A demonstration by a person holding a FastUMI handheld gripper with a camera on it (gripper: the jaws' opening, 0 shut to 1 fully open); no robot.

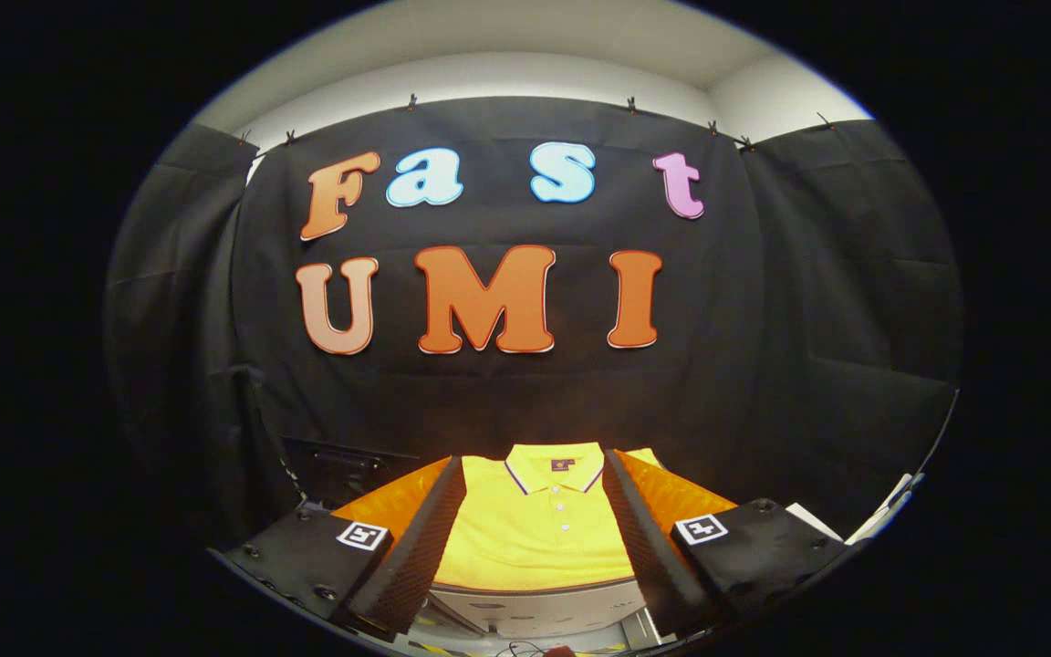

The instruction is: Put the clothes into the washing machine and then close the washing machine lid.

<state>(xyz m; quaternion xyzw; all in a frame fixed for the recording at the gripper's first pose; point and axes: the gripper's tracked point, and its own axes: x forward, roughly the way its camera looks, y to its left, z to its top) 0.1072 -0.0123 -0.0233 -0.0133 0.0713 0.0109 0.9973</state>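
Yellow polo shirt [539,538] lying flat and folded, collar at the far end, buttoned placket down the middle, on an orange surface [681,497]. Near edge draped over a pale grey appliance top [535,607]. Gripper [535,525] jaws spread wide, flanking the shirt, holding nothing.

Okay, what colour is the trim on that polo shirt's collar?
Dark with white striping, on a yellow polo shirt; gripper view.
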